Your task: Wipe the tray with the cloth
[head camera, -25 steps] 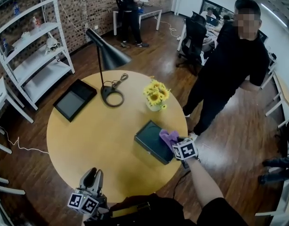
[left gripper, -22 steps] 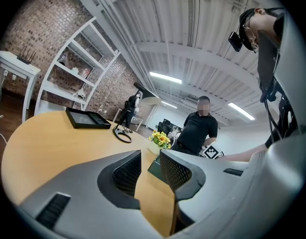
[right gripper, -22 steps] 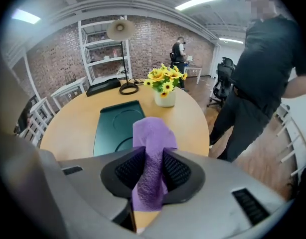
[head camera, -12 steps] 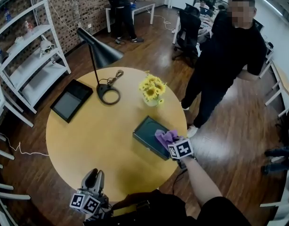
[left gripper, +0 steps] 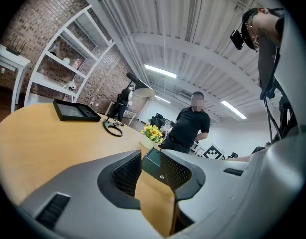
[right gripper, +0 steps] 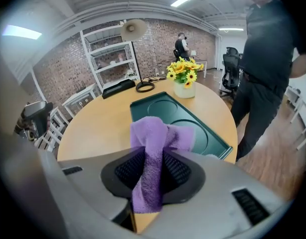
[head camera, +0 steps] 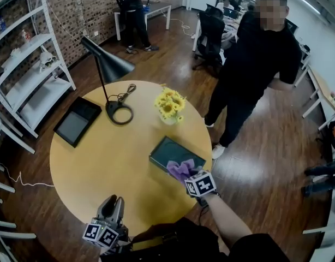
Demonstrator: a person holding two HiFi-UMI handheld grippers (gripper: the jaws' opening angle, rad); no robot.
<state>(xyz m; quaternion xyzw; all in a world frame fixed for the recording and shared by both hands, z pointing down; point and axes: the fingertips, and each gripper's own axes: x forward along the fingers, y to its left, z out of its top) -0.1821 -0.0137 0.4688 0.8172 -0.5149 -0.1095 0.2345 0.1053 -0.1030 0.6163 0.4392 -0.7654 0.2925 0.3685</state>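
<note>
A dark green tray [head camera: 166, 149] lies on the round wooden table [head camera: 102, 157], near its right edge. My right gripper [head camera: 185, 174] is shut on a purple cloth [head camera: 179, 169], which rests over the tray's near edge. In the right gripper view the cloth [right gripper: 153, 138] bunches up between the pads and hangs down, with the tray [right gripper: 198, 123] just beyond it. My left gripper [head camera: 114, 202] hovers at the table's near edge, level, shut and with nothing in it. In the left gripper view its jaws [left gripper: 150, 166] frame the tray [left gripper: 153, 162] farther off.
A black desk lamp [head camera: 110, 70], a vase of yellow flowers [head camera: 168, 107] and a black tablet-like slab [head camera: 76, 121] sit on the far half of the table. A person in black [head camera: 255, 64] stands past the table's right side. White shelves [head camera: 25, 64] line the left wall.
My right gripper has dragged the purple cloth across the tray, leftward and toward me, to its near edge. The left gripper has barely shifted.
</note>
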